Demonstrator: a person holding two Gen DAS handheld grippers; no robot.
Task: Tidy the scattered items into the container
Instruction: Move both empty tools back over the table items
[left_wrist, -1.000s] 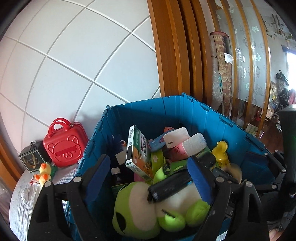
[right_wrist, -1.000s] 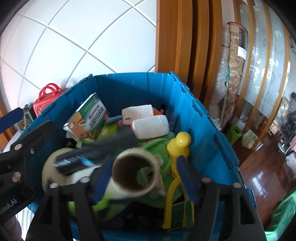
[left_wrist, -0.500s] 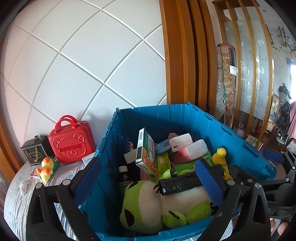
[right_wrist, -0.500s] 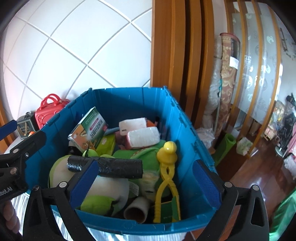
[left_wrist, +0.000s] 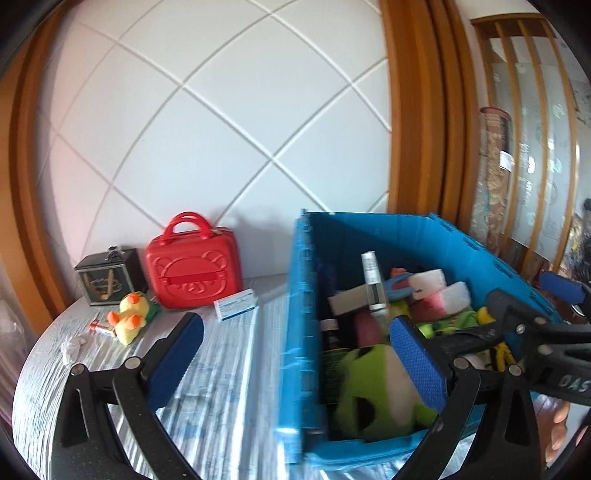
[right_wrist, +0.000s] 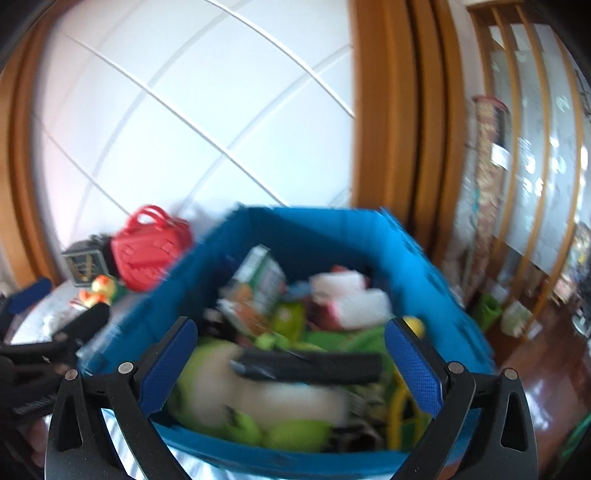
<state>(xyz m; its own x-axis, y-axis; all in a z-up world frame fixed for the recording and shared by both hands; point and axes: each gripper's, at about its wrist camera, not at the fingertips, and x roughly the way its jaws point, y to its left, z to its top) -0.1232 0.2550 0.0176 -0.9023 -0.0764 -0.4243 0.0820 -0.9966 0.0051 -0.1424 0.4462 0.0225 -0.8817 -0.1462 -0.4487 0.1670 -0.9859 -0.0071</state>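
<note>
The blue crate (left_wrist: 295, 295) stands on the table, full of items: a green and white plush (left_wrist: 376, 391), a black roll (right_wrist: 306, 363), a green carton (right_wrist: 258, 284) and a yellow clip toy (right_wrist: 410, 325). My left gripper (left_wrist: 295, 332) is open and empty, straddling the crate's left wall from in front. My right gripper (right_wrist: 291, 336) is open and empty before the crate (right_wrist: 424, 280), the black roll beyond its pads. On the table left of the crate lie a yellow duck plush (left_wrist: 131, 319) and a small white box (left_wrist: 236, 304).
A red case (left_wrist: 194, 273) and a dark lantern box (left_wrist: 105, 275) stand against the white panelled wall. Small bits (left_wrist: 99, 328) lie near the table's (left_wrist: 221, 369) round left edge. Wooden door frames and floor are on the right. Fingers of a hand (left_wrist: 557, 432) show low right.
Both grippers opened and drew back from the crate. The black roll and a cardboard tube dropped among the items. The left gripper swung left, bringing the tabletop into view.
</note>
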